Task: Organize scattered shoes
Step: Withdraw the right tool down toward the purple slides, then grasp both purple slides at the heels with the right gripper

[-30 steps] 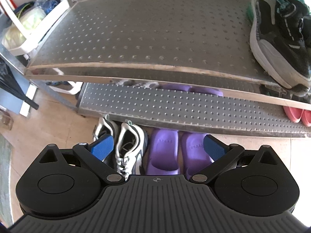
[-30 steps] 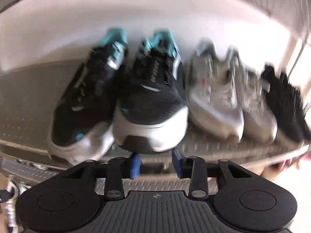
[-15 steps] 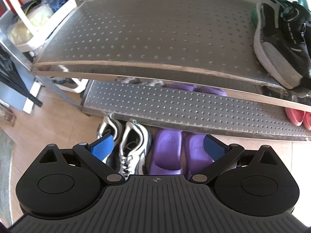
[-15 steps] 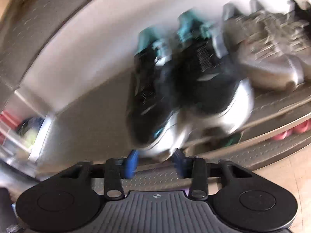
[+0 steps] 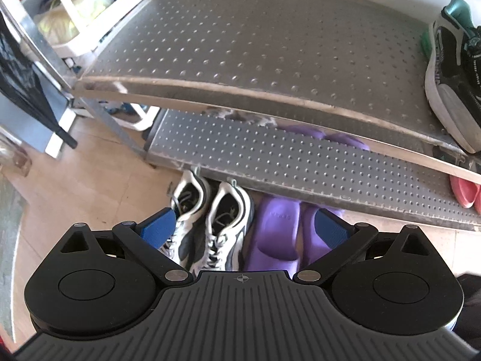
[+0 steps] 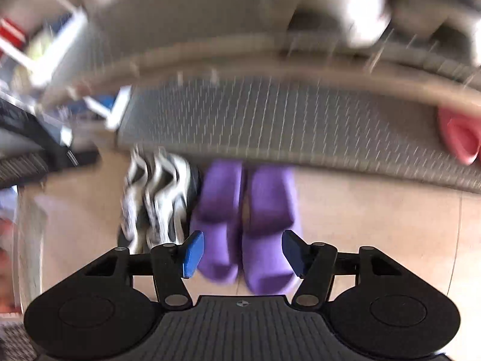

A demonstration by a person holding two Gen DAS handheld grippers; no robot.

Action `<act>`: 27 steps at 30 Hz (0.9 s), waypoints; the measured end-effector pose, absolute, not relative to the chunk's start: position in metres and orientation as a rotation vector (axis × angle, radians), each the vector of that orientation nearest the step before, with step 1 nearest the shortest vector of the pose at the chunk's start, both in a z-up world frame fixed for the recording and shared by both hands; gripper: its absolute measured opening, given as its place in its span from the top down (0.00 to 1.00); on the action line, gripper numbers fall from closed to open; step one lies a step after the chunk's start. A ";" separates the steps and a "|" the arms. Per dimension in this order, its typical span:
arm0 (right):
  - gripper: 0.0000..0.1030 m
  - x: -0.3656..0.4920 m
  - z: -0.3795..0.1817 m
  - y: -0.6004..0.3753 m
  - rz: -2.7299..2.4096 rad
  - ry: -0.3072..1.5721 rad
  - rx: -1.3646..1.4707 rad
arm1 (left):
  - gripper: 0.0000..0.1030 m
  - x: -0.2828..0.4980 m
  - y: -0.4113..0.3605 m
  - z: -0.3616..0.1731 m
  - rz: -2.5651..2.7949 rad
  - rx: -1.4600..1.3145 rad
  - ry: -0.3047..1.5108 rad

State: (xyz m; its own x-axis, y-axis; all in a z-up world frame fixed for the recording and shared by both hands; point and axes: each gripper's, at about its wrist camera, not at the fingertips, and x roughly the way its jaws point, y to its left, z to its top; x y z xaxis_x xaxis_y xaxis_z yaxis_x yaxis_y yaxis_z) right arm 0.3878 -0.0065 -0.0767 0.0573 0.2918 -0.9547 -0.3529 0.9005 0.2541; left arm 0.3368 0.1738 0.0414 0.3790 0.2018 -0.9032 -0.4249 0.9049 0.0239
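- On the pale tiled floor, just in front of the lower shelf, we see a pair of purple foam slide sandals lying side by side, touching each other.
- Beside them, on their left in both views, sits a pair of white, grey and black lace-up sneakers, also side by side, heels toward the shelf.
- Our left tool hangs above both pairs with its blue-padded fingers spread wide, released and grasping nothing; one pad shows over the left sneaker, the other over the right sandal.
- Our right tool hovers above the purple sandals, its blue pads apart on either side of the pair, likewise released and empty; this view is heavily blurred, so we cannot tell whether the pads touch the sandals.
- The sneakers appear as a streaked shape left of the sandals in that same view.
- Behind the floor shoes rises a dimpled grey metal two-tier shoe rack.
- At the right end of its upper shelf rests a black sneaker with a white sole and teal heel, toe toward the front edge.
- On the lower shelf, far right, lie coral-pink slippers, partly cut by the frame.
- A white plastic basket with yellow and blue contents stands left of the rack.
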 end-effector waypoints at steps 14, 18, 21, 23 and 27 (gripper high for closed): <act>0.37 0.430 -0.240 0.102 0.304 1.644 -0.174 | 0.02 0.334 0.221 0.039 0.428 -0.324 1.126; 0.49 0.433 -0.266 0.112 0.316 1.691 -0.275 | 0.02 0.336 0.227 0.036 0.436 -0.313 1.132; 0.55 0.430 -0.267 0.108 0.300 1.725 -0.263 | 0.02 0.336 0.229 0.033 0.437 -0.315 1.146; 0.55 0.427 -0.266 0.104 0.289 1.743 -0.257 | 0.02 0.336 0.227 0.035 0.429 -0.322 1.145; 0.56 0.415 -0.264 0.096 0.276 1.768 -0.278 | 0.02 0.334 0.220 0.039 0.420 -0.315 1.137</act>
